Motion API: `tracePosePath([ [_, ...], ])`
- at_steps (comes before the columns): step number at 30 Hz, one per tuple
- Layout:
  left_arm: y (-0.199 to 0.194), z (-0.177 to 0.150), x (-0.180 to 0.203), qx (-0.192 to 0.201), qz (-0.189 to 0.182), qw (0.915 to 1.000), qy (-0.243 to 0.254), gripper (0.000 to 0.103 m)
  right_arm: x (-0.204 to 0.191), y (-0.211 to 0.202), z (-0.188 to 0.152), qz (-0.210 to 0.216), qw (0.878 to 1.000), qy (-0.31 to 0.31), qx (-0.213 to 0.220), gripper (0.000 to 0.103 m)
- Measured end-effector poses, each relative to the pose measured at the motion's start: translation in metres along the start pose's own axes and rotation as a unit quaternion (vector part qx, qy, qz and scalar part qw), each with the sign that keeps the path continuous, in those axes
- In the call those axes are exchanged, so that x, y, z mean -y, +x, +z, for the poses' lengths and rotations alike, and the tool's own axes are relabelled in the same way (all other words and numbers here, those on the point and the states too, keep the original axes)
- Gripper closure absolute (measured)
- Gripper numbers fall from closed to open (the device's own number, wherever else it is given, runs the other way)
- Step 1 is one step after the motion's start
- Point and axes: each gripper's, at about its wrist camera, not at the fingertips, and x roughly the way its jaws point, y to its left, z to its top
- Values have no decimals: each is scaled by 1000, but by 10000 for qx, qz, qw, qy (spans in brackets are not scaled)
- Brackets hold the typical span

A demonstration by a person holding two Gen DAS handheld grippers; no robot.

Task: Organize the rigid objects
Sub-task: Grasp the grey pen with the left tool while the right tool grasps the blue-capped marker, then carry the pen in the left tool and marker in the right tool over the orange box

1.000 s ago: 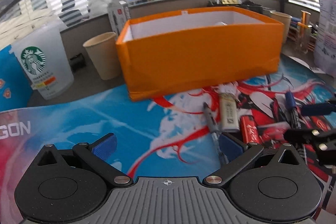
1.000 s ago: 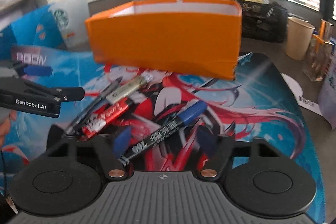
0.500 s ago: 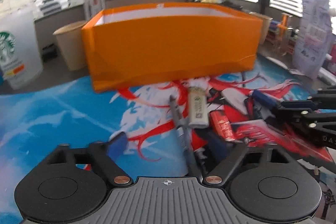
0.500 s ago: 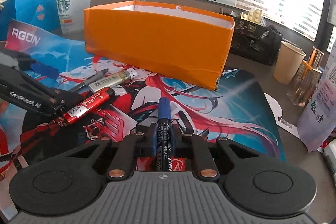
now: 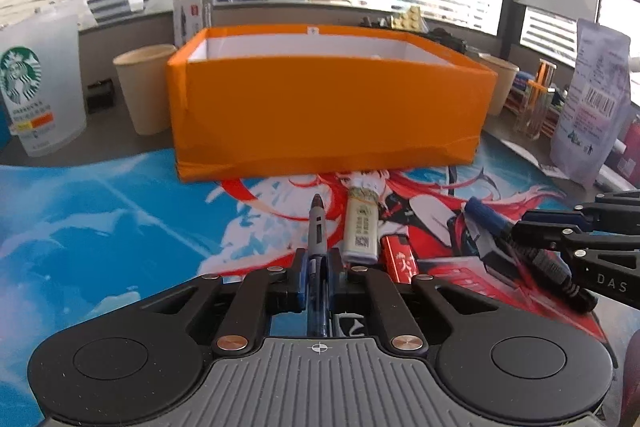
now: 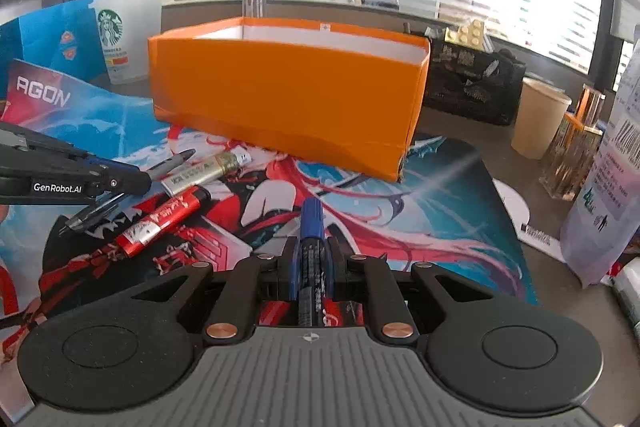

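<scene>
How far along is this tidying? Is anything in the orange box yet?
What the box holds can't be seen. In hand: the left gripper, fingers just closed, grips a grey pen; the right gripper grips a blue-capped marker. Left: two lighters, white and red.

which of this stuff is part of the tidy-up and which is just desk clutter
Part of the job:
- orange box
- grey pen, in the left gripper
- blue marker, in the right gripper
- white lighter
- red lighter

Just lying about:
- Starbucks cup
- paper cup
- black organiser
- white pouch
</scene>
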Motion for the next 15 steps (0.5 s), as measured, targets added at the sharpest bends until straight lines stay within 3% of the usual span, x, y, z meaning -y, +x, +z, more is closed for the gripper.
tracePosePath([
  [6,-21,13,-2,277,-12,9996,-14,96,0,-9,7,-3,9999,-32,128,94],
  [11,-28,15,-5,365,14,9993,-52,96,3,2,2,82,9998,122,-108,93],
  [15,-29,13,-7,337,1,9994,-98,96,8,3,3,360,9981,484,-122,83],
])
